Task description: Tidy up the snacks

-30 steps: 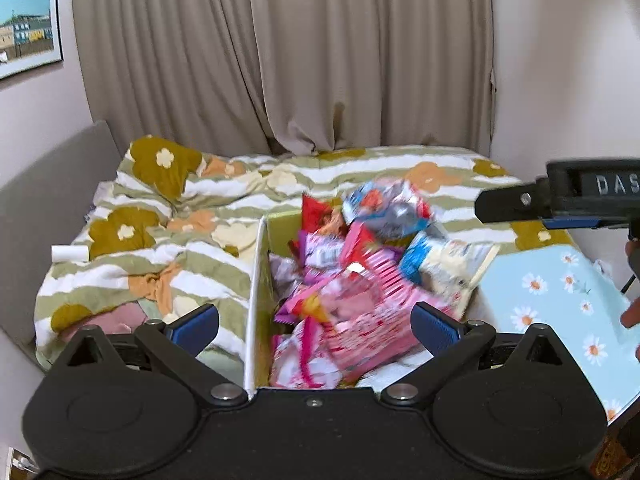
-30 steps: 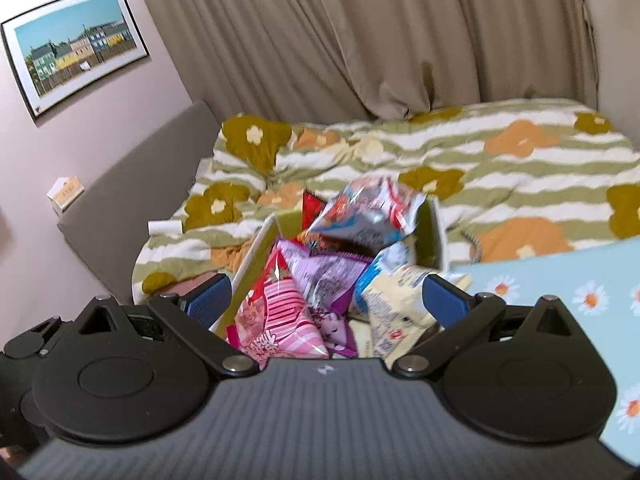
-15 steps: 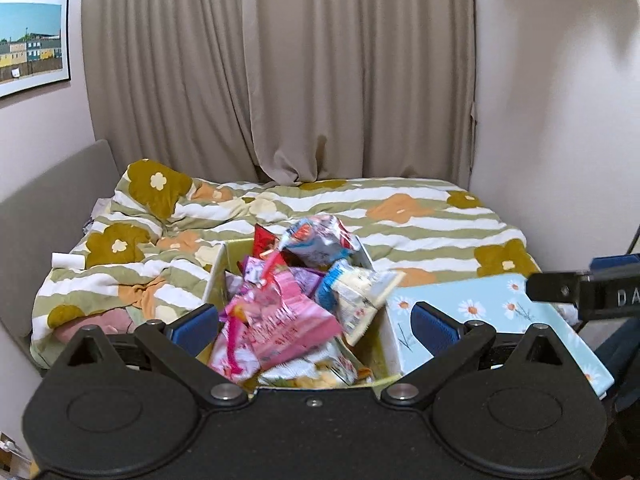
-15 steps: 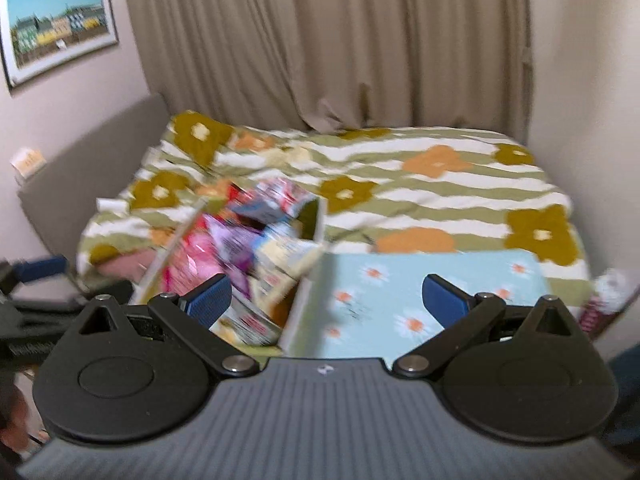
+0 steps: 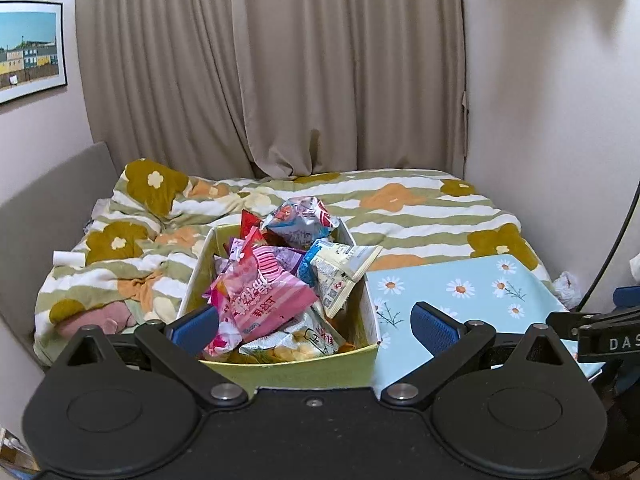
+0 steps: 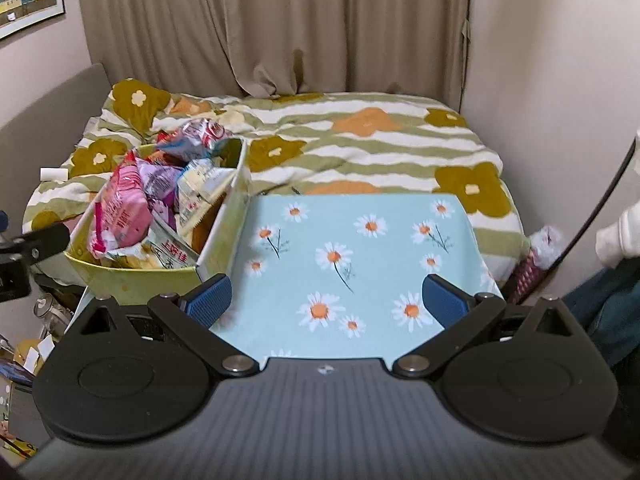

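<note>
Left claw (image 5: 314, 322) spread wide, gripping nothing; blue pads (image 5: 434, 326) frame the near end of a yellow-green box (image 5: 280, 372), lower centre of frame. Box heaped with snack packets: pink striped bag (image 5: 260, 296) on top, white-and-blue pouch (image 5: 340, 270) to its right, silvery crumpled bag (image 5: 302, 220) at the far end. Right claw (image 6: 326, 300) also wide open and empty, hovering over the light-blue daisy-print worktop (image 6: 360, 240). Box stands at the worktop's left edge, touching it. Behind, bed with green-striped flowered quilt (image 6: 360, 136); beige curtains (image 5: 272, 60) at top; framed picture (image 5: 28, 52) upper left.
</note>
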Demonstrator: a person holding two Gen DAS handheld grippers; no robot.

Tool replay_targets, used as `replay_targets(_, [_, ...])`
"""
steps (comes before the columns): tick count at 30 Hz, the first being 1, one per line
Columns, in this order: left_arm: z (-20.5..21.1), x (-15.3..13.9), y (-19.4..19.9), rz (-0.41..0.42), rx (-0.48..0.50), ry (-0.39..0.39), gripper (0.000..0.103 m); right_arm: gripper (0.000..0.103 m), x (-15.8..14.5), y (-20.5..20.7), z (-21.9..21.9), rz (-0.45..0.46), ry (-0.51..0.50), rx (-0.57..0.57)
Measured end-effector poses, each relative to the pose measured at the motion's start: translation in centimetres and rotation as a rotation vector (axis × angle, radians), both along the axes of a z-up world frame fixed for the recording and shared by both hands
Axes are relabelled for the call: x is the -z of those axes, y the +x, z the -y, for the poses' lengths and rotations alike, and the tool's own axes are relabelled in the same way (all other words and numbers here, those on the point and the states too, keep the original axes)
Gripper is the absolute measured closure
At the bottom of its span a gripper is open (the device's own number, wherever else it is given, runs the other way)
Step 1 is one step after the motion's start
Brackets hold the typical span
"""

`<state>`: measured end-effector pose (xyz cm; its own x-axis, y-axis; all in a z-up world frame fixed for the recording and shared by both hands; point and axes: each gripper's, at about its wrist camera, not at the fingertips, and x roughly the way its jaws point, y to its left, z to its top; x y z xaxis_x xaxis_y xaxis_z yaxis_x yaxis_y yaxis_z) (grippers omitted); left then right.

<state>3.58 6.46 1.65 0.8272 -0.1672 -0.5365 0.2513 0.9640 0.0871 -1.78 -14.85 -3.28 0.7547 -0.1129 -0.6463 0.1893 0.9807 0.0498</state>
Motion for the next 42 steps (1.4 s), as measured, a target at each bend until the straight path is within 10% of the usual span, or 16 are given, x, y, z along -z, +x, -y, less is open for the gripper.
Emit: replay_targets(42, [0.2,0.5,0.6,-0.009,0.017,0.013,0.000,0.000,-0.6,1.3,0.0,0.013,-0.015,0.013])
